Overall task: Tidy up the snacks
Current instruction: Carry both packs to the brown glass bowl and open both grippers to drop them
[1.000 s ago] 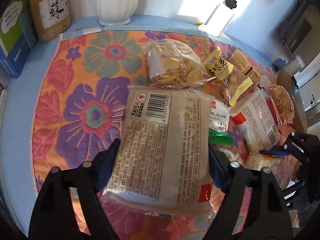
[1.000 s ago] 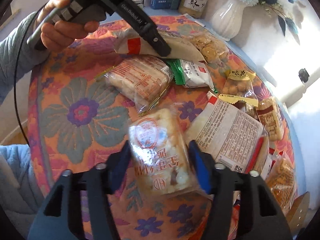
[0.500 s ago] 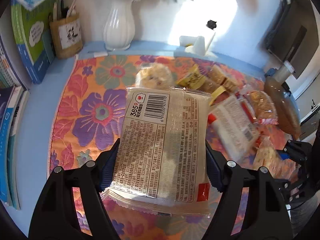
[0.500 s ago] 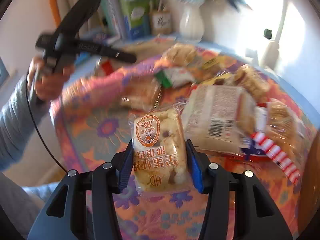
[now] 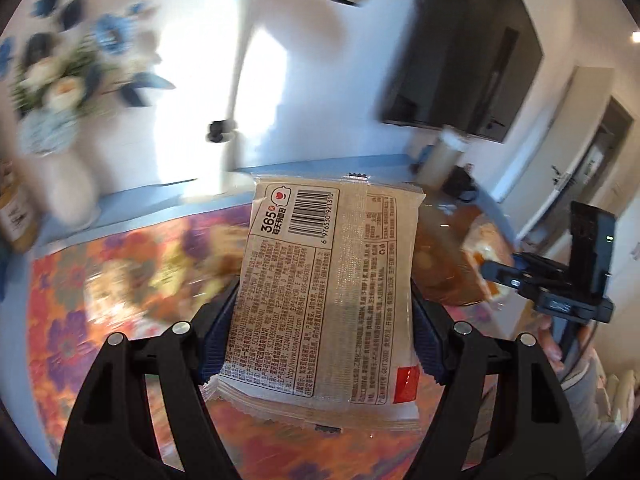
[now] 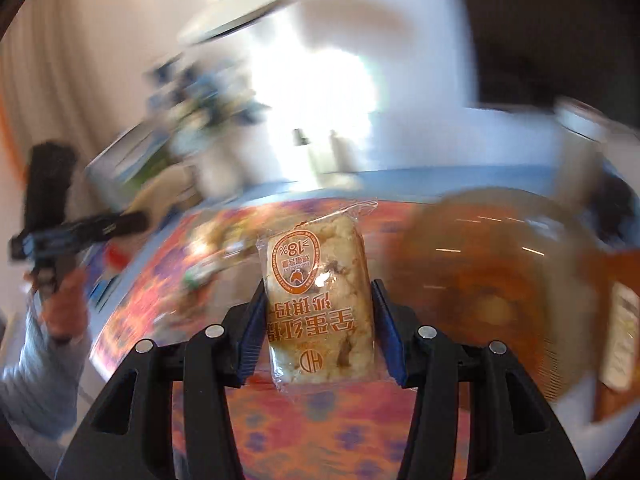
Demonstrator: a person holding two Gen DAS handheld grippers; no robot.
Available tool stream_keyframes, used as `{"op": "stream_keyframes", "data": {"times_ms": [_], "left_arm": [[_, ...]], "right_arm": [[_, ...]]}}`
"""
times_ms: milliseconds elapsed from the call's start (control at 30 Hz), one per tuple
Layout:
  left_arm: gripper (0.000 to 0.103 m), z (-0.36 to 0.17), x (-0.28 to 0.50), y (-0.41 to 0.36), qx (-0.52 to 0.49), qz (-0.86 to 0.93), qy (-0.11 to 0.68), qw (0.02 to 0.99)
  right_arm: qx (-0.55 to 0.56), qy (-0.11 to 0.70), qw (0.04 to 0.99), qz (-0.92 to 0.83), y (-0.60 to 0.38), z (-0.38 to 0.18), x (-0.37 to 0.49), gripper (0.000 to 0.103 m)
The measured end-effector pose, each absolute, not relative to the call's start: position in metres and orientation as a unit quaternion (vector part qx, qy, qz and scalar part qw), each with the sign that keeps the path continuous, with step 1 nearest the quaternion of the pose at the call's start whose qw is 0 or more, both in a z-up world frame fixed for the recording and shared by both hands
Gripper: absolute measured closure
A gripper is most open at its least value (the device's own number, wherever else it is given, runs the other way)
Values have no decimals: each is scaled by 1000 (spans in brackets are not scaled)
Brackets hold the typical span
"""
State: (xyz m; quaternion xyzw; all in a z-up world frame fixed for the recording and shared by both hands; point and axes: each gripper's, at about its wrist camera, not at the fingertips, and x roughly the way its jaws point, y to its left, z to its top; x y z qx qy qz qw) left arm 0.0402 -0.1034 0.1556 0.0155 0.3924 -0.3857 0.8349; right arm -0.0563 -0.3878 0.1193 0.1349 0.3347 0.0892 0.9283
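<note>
Two grippers are up off the tabletop, each carrying one snack.

The left gripper has its fingers pinching one large beige packet by its two long sides. The packet is held with its printed back to the camera, one barcode at its upper left and one red patch at its lower right corner, and it hangs in the air above the floral cloth that covers the tabletop. It touches nothing but the two blue pads.

The right gripper has its fingers clamped on one small clear-wrapped cake with an orange oval label, printed upside down as the camera sees it. This snack too is held clear of the cloth, over the near part of the tabletop.

One round amber basket sits toward the right edge of the tabletop; from the left wrist view it shows partly behind the beige packet. What lies inside it is too blurred to count. More snacks lie on the cloth toward the far left of the tabletop, smeared by motion, so their number cannot be told.

At the far left corner stands one white vase with blue and white flowers. One dark screen hangs on the wall beyond the far edge.

In the right wrist view, one hand in a grey sleeve grips the handle of the left gripper at the left edge of the tabletop.
</note>
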Motion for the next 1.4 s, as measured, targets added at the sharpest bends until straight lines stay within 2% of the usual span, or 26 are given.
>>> {"op": "stream_keyframes", "data": {"times_ms": [200, 333, 400, 467, 533, 700, 933, 1100, 1400], "left_arm": [[28, 144, 53, -209, 20, -442, 425, 790], [28, 125, 63, -265, 26, -458, 444, 769], [27, 119, 68, -287, 30, -458, 448, 767], [24, 120, 67, -296, 24, -453, 443, 773], [17, 127, 66, -295, 8, -464, 430, 775], [13, 152, 48, -268, 4, -460, 377, 803], [11, 188, 37, -202, -43, -455, 357, 815], [8, 208, 35, -115, -134, -478, 374, 784], [7, 229, 14, 37, -162, -373, 341, 848]], "right_arm": [[232, 352, 907, -4, -472, 90, -56, 54], [242, 369, 896, -42, -489, 73, -48, 54], [247, 373, 893, -47, -491, 69, -43, 52], [256, 369, 892, -51, -495, 68, -39, 40], [271, 363, 890, -51, -502, 70, -38, 40], [285, 355, 890, -26, -495, 77, -41, 40], [249, 348, 904, 9, -451, 102, -47, 40], [217, 340, 914, 50, -402, 125, -55, 33], [173, 359, 909, 120, -311, 131, -51, 28]]}}
